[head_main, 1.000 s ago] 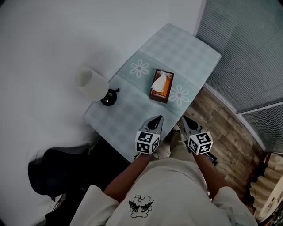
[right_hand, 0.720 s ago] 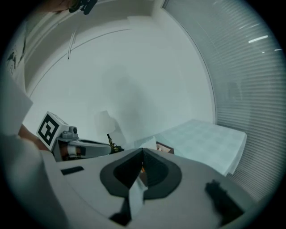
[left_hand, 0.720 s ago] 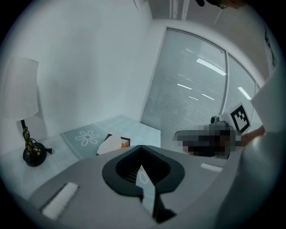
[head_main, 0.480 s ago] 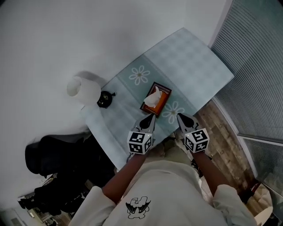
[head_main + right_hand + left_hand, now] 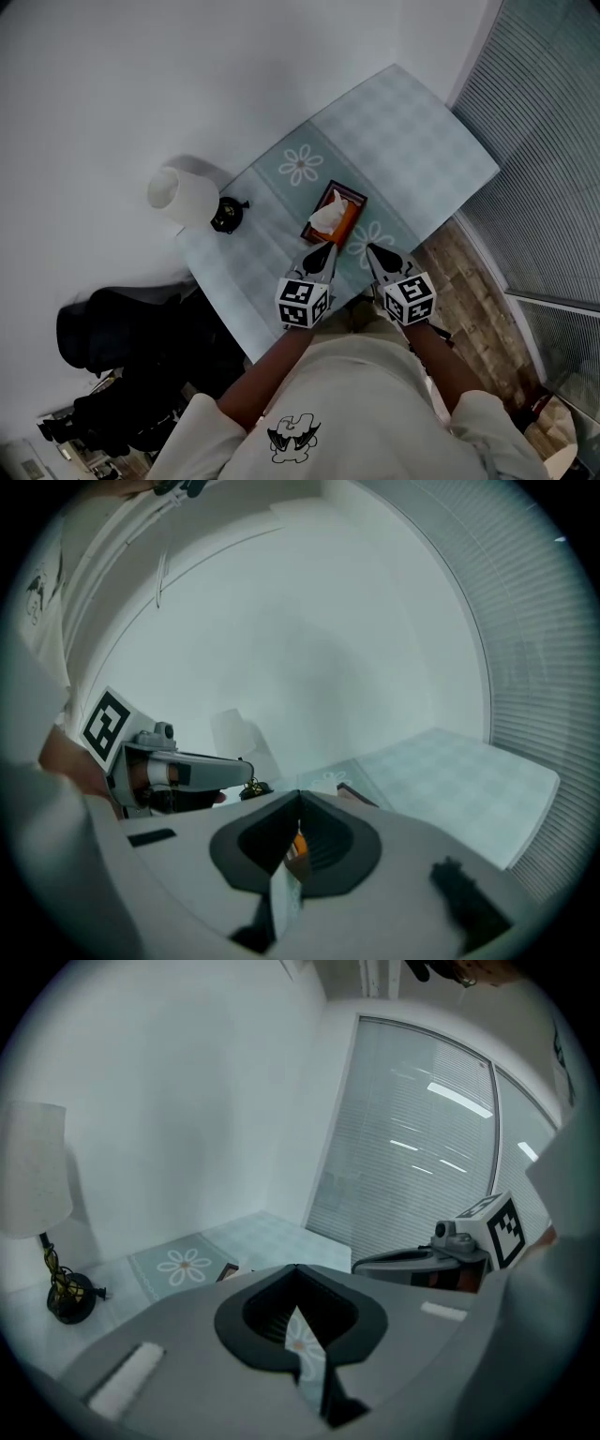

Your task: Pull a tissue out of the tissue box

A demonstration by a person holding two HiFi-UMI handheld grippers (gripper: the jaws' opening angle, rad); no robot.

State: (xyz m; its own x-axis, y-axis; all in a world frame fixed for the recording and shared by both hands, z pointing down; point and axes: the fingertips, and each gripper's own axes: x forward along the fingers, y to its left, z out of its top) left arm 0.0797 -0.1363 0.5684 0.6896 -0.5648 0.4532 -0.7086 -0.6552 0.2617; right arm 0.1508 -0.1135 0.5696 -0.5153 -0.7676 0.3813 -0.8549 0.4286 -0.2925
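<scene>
Jaws on both tools are closed tip to tip and grip nothing. In the left gripper view only a sliver of tablecloth shows through the slot behind the tips, and in the right gripper view a bit of orange from the box. The left gripper and the right gripper are held side by side over the near edge of the table, in front of the person's pale shirt. Both point toward the tissue box, which lies just beyond the left gripper's tips, on the darker band of the checked cloth between two daisy prints. A white tissue stands crumpled out of its top — neither gripper touches it. Farther left on the table stands a lamp with a white shade and a dark base. Behind it is a plain white wall, and slatted blinds run along the right.
</scene>
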